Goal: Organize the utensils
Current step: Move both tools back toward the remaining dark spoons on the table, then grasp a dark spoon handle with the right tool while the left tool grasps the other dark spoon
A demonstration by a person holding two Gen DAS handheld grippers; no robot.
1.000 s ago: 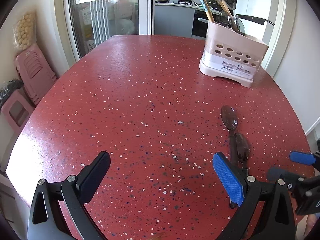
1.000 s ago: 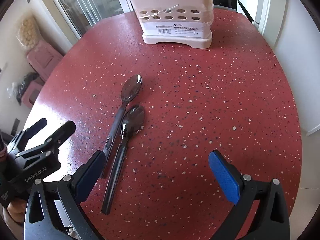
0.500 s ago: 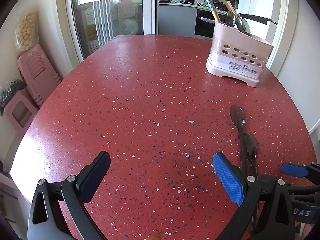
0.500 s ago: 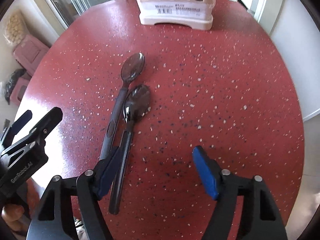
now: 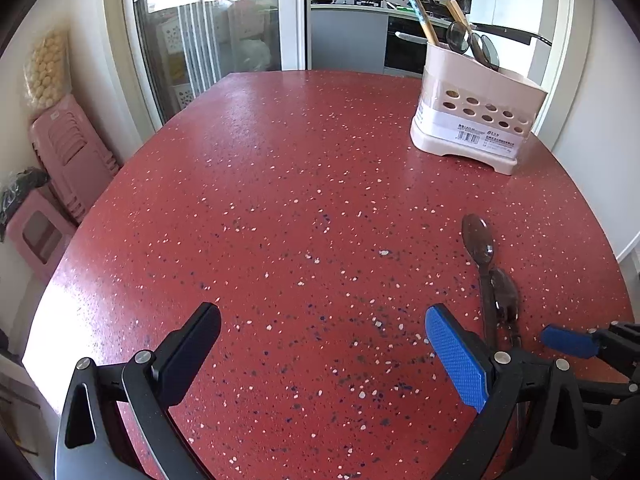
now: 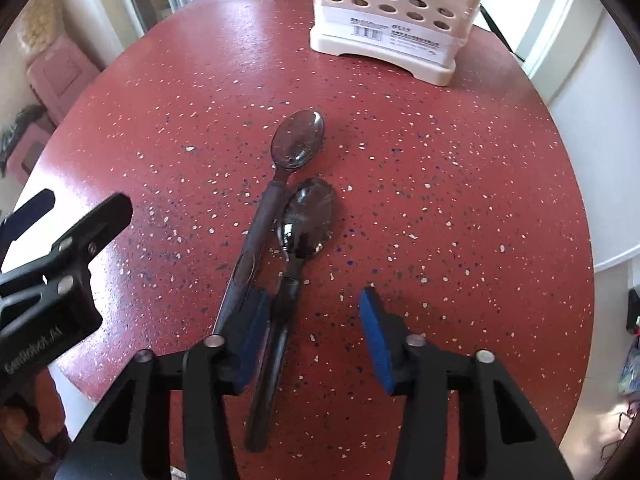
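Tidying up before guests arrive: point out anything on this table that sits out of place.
Two spoons lie loose on the red table instead of standing in the utensil holder: a translucent spoon and a dark spoon, side by side, bowls toward the holder. The right gripper, jaws just closing, straddles the dark spoon's handle. Nothing looks spilled or broken.

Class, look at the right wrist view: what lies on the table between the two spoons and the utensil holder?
Nothing: in the right wrist view, only bare speckled red table lies between the two spoons and the utensil holder. The left wrist view shows the same.
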